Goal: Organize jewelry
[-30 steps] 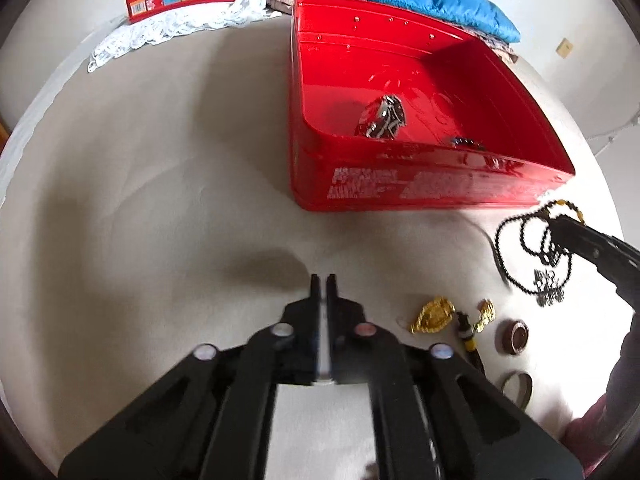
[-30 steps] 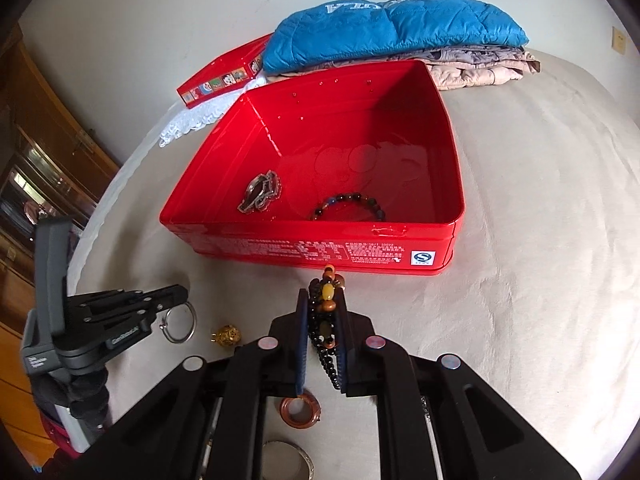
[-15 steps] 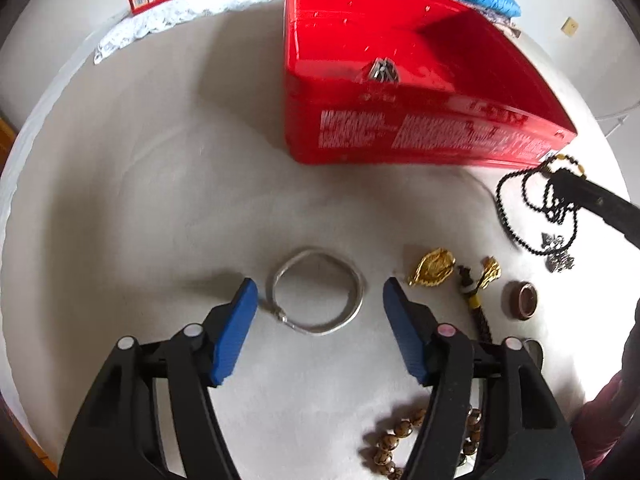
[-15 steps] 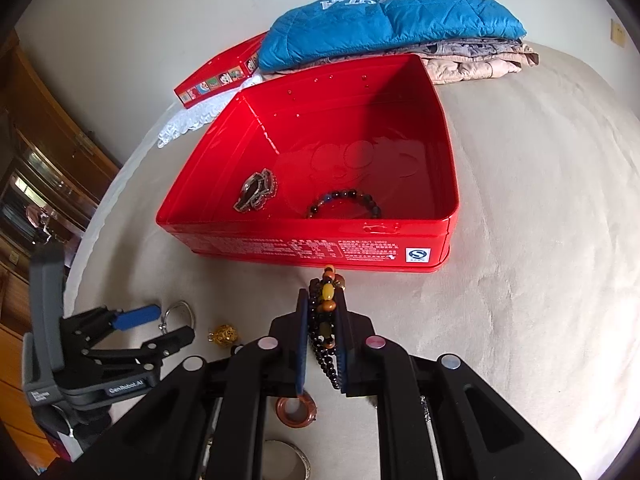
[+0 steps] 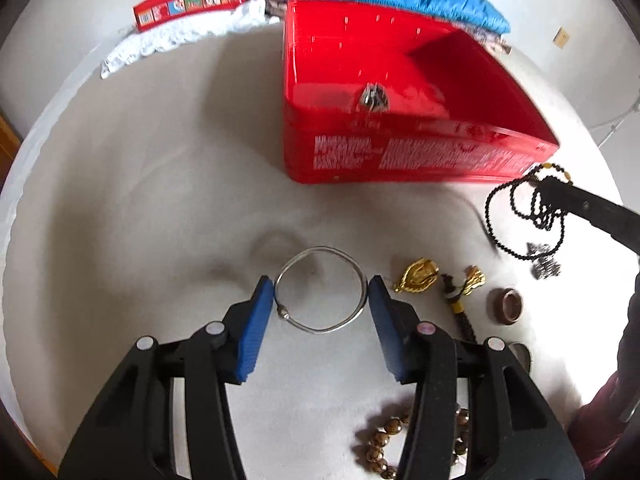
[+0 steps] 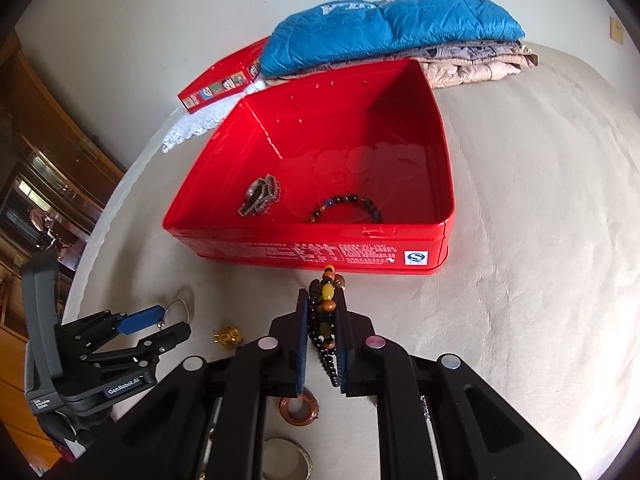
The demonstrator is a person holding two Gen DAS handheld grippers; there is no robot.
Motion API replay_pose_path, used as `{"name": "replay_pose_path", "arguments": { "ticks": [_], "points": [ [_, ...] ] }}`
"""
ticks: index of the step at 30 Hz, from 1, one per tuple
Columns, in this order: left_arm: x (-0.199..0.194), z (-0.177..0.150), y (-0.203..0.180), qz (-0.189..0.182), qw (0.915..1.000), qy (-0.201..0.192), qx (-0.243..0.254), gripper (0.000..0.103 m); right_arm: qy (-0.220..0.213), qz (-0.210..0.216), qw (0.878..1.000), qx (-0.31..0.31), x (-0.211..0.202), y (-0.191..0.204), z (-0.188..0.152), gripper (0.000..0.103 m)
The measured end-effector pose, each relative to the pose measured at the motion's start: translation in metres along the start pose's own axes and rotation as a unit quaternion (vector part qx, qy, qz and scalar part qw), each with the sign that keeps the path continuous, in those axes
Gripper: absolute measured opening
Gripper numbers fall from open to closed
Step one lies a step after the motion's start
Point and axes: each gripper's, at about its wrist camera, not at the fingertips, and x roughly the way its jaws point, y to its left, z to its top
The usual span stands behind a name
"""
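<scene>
Your left gripper [image 5: 321, 303] is spread wide, with the blue pads [image 5: 253, 330] flanking the silver bangle [image 5: 320, 290]. The bangle lies flat on the cloth [image 5: 140, 208]; both pads sit just beside its rim, and contact cannot be confirmed. Risk: the wire is thin and springy. If you close off-centre, it may tip, skate out forward, or buckle instead of seating. Its small clasp ball lies at the left pad and may catch there.

Your right gripper [image 6: 323, 322] is clamped on a black bead necklace [image 6: 326, 320], whose loops and silver charm [image 5: 543, 266] hang below the fingers. Risk: the loops could snag the near wall of the red tin [image 6: 312, 254] if you carry them in low.

Outward, the gold pendant [image 5: 416, 278], tassel charm [image 5: 472, 278], brown ring [image 5: 507, 306] and wooden bead bracelet [image 5: 380, 448] lie near the left gripper; a wide sweep could scatter them. The tin already holds a dark bead bracelet [image 6: 346, 207] and a metal piece [image 6: 260, 195].
</scene>
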Motion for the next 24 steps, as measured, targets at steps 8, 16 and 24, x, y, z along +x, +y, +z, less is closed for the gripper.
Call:
{"name": "replay_pose_path", "arguments": {
  "ticks": [8,16,24],
  "points": [
    [-0.030,0.006,-0.005,-0.004,0.9988,-0.048,0.000,0.048,-0.033,0.032,0.999,-0.003,-0.028,0.003,0.004,0.011],
    [-0.059,0.034,-0.023,-0.018,0.9968,-0.077,0.011,0.048,-0.077,0.025,0.997,-0.009,-0.059,0.014,0.033,0.011],
    [-0.031,0.102,-0.030,-0.038,0.9946,-0.096,-0.007,0.048,-0.102,-0.006,0.995,-0.003,-0.032,0.013,0.078,0.011]
  ]
}}
